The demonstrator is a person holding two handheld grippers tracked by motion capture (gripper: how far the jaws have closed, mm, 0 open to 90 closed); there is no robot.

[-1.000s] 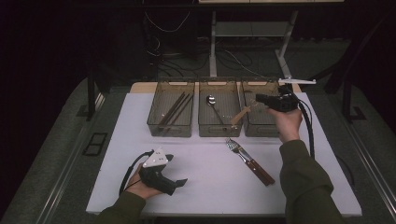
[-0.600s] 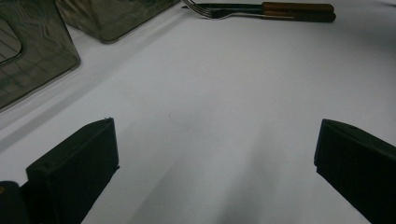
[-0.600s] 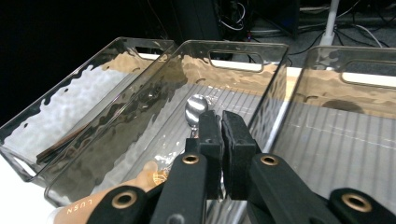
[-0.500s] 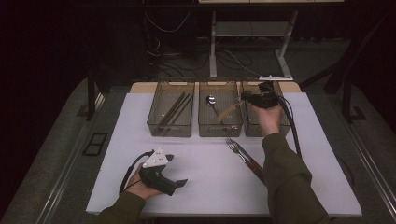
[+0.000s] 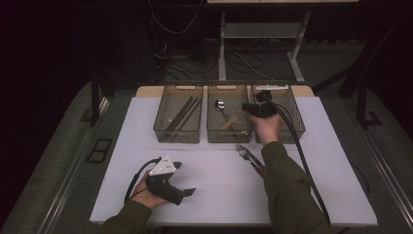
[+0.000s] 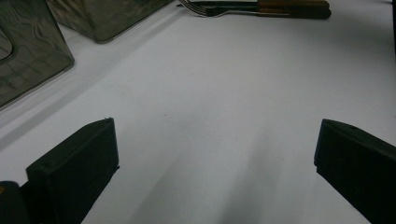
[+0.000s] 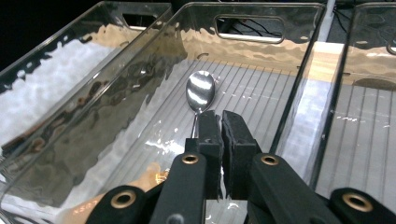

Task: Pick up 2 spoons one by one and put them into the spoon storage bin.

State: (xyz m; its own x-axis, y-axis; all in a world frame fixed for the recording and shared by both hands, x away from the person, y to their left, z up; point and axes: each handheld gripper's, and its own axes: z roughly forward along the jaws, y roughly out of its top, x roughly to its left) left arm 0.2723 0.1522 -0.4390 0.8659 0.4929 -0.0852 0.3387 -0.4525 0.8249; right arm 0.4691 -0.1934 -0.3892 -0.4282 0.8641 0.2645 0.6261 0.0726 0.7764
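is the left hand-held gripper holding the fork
No: the left hand-held gripper has its jaws wide apart over bare table, and the fork lies far off beside a knife.

The place reads as a lab or test room set up for recording, not a home. A bench (image 5: 146,195) with a plain white top stands alone on a grey floor (image 5: 63,161) in a dark room. Behind it, loose cables (image 5: 168,24) hang and trail around the metal legs of a desk frame (image 5: 222,48). Three identical clear bins (image 5: 178,119) sit in a neat row at the far edge, with cutlery sorted into them. A black stand (image 5: 95,105) rises at the left of the bench.
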